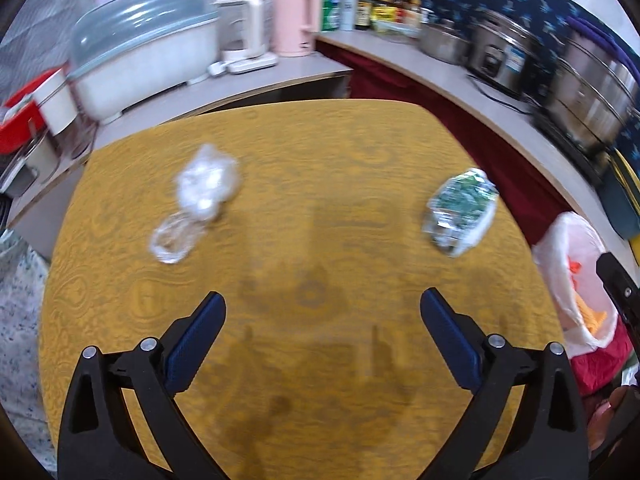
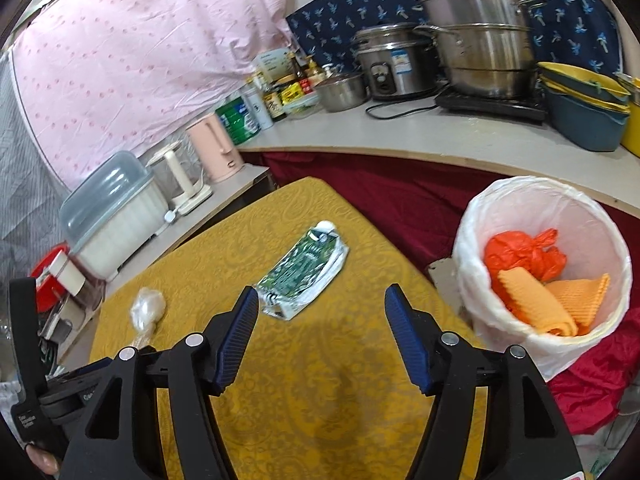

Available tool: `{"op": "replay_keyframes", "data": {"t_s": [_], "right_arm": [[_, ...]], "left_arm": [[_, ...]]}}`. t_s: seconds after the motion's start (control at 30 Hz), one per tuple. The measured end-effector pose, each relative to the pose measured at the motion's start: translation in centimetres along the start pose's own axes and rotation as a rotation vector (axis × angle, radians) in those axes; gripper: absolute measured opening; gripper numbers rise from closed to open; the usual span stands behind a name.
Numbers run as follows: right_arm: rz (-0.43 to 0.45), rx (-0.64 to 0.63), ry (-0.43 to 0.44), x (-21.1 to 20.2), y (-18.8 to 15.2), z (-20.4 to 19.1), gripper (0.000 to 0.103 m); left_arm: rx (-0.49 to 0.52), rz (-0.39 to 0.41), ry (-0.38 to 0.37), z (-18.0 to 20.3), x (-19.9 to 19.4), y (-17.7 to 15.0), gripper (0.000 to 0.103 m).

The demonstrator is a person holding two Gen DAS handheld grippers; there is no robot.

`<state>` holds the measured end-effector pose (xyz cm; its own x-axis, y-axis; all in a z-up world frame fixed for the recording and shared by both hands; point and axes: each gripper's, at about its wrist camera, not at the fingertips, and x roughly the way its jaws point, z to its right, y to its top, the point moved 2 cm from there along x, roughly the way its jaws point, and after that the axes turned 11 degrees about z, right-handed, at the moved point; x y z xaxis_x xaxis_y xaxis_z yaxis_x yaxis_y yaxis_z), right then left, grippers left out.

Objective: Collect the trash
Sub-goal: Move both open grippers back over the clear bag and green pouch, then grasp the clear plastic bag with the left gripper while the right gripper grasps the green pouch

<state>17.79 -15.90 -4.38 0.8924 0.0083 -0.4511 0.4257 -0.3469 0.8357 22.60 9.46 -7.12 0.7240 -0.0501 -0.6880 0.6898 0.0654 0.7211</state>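
A crumpled clear plastic wrapper (image 1: 196, 200) lies on the yellow table (image 1: 312, 208), left of centre. A green and white empty packet (image 1: 462, 210) lies to its right. My left gripper (image 1: 322, 304) hovers open above the table's near part, between the two and short of both, with nothing between its fingers. In the right wrist view my right gripper (image 2: 320, 302) stands open just short of the green packet (image 2: 302, 270), and the clear wrapper (image 2: 147, 310) lies far to the left. A white-lined trash bin (image 2: 472, 248) with orange trash (image 2: 536, 280) inside stands right of the table.
A counter (image 2: 440, 136) runs behind the table with steel pots (image 2: 476, 28), a rice cooker (image 2: 394, 62), bottles, a pink kettle (image 2: 214, 148) and a lidded white tub (image 2: 112, 216). Dark red cloth (image 2: 380, 196) hangs between table and counter. The left tool (image 2: 28, 364) shows at the lower left.
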Motion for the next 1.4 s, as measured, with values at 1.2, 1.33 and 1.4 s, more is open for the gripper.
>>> {"op": "replay_keyframes", "data": {"t_s": [1.2,1.33,1.4], "right_arm": [[-0.162,0.027,-0.041,20.9,-0.9,0.7,0.053],[-0.142,0.023,-0.014,20.7,-0.5,0.0,0.041],[-0.135,0.045,0.002,20.2,-0.2,0.0,0.034]], "left_arm": [[0.021,-0.091,0.02,-8.8,15.1,4.4,0.041],[0.008,-0.1,-0.038,-8.2,14.5,4.2,0.034],[0.004,-0.098,-0.058,-7.8,13.8,4.0,0.033]]}}
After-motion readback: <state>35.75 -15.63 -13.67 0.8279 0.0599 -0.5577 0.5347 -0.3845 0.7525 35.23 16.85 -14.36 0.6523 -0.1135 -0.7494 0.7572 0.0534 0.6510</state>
